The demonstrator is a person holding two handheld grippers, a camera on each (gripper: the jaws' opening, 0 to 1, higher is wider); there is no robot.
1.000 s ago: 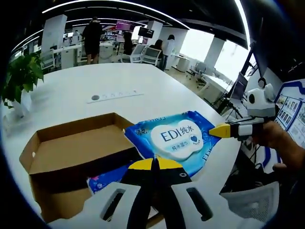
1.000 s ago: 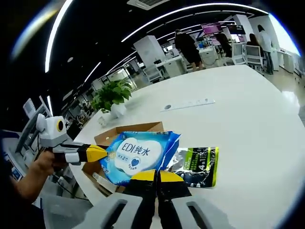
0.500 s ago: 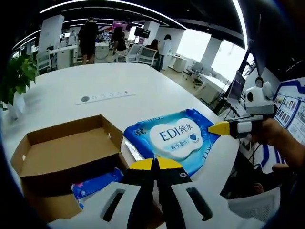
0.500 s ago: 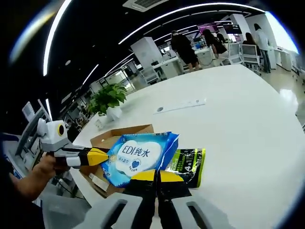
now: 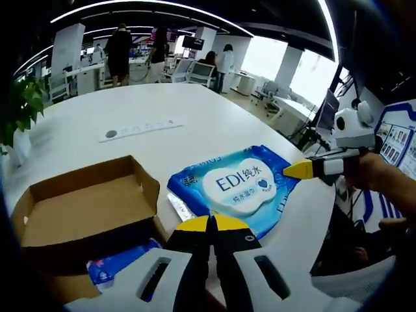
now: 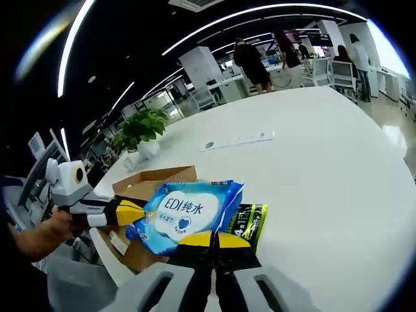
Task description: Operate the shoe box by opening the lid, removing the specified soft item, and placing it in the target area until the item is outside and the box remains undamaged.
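Frame centre: both grippers, left gripper and right gripper, clamp the blue wet-wipes pack outside the open shoe box; setting it down remains.

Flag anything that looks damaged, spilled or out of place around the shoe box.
Nothing looks damaged. The shoe box sits open with its walls intact. The blue wipes pack is held up between both tools, left and right. A dark green packet lies on the white table.
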